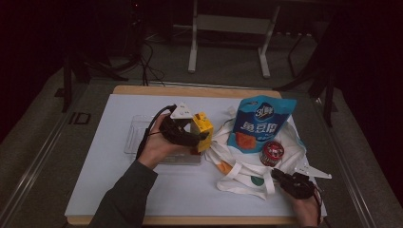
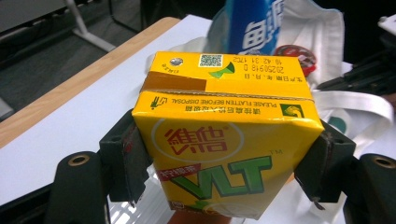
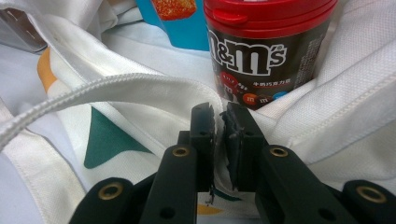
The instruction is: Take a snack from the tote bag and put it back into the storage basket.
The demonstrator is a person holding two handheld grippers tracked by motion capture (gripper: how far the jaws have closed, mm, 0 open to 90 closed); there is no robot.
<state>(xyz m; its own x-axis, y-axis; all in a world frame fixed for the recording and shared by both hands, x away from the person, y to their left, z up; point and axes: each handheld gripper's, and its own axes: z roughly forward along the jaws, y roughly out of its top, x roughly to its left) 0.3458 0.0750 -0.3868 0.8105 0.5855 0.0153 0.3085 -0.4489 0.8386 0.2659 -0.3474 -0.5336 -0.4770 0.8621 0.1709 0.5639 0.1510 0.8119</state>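
Firmly, the left gripper [image 2: 224,177] clamps the yellow drink carton [image 2: 224,149] by its side walls, which dent easily; the right gripper [image 3: 222,126] pinches soft tote bag [image 3: 140,93] cloth.

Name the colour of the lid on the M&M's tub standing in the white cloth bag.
Red; the M&M's tub has a red lid, clearest in the right gripper view.

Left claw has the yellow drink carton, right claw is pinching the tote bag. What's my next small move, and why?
Probably carry the yellow drink carton across to the tote bag opening and lower it in. The left claw grips the carton by its sides above the clear tray, and the right claw pinches the bag's edge beside the candy jar, holding the bag.
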